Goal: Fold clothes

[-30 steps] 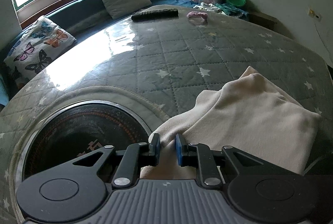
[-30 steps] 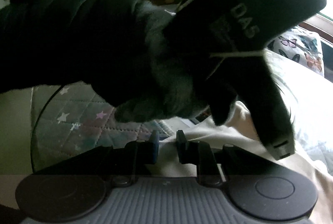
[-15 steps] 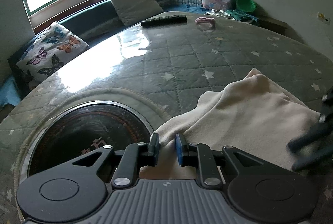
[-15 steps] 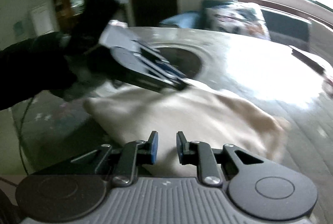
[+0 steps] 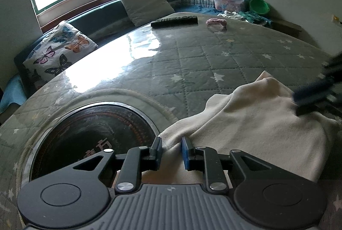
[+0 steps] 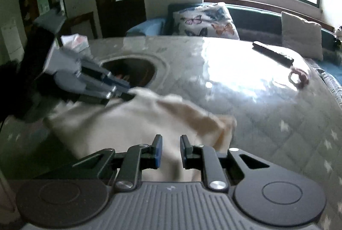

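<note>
Quilted grey star-print cover under a glossy sheet spreads over the round table (image 5: 213, 54), which fills both views, with a dark circular inset (image 5: 92, 133) ahead-left of the left gripper (image 5: 171, 149). Window benches with a butterfly cushion (image 5: 57, 52) ring the far side. On the table lies the cream garment (image 5: 252, 127), loosely folded, its long axis running from the left gripper's fingertips away to the right, toward the right gripper (image 6: 170, 149). An edge of the cloth sits between the left gripper's slightly parted fingers; whether they pinch it cannot be told. The right gripper's fingers stand apart above the garment's opposite end, blurred. Far beyond lie a black remote (image 5: 174, 21) and a pink hair tie (image 5: 216, 22).
</note>
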Tool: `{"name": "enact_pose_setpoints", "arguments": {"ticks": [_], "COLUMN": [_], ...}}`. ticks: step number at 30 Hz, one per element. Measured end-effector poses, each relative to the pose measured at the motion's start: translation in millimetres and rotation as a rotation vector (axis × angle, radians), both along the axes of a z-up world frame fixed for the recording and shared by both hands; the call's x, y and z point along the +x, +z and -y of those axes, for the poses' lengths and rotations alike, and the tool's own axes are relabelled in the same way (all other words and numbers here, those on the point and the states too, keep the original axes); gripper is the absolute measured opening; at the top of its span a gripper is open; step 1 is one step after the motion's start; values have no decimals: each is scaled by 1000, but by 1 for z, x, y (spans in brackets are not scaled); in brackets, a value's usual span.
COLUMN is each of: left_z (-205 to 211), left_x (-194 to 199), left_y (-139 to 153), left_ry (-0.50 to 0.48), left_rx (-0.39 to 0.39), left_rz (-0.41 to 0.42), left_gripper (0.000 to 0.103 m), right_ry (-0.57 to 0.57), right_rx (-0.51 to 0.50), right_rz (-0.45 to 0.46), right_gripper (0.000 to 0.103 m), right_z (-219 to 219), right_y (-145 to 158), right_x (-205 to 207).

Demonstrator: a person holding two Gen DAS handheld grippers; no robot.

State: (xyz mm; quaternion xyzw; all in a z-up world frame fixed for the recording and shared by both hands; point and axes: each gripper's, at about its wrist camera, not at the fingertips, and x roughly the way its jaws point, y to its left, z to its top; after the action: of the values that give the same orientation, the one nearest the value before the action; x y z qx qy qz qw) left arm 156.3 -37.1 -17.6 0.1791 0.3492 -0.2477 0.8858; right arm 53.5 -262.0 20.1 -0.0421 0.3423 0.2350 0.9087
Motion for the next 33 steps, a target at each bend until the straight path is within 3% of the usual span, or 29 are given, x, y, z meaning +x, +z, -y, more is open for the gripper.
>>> {"name": "enact_pose_setpoints", "arguments": {"ticks": [5,7,16,21,33], "left_z": [-4,-7,-15,-23,-62], "left_x": [0,0,0,1,-21], "left_y": [-1,-1,1,-2,5], "left_ry": [15,23,72,107,216], "left_rx": [-14,-22,-45,-66,-72], "left_rz": [0,-1,1,-6,38], "left_gripper": [28,32,52,60,68], "right_ry": [-51,-79,-50,-47,-11], "right_rx": [5,4,28,22,30], "right_rz": [-28,-53,-19,-43,-18], "right_gripper": [16,11,10,11,12], "right_z": [-5,-1,-17,-30,-34], "right_y": [-13,-20,-8,-19,-10], "right_x": [40,49,56,73,59]}}
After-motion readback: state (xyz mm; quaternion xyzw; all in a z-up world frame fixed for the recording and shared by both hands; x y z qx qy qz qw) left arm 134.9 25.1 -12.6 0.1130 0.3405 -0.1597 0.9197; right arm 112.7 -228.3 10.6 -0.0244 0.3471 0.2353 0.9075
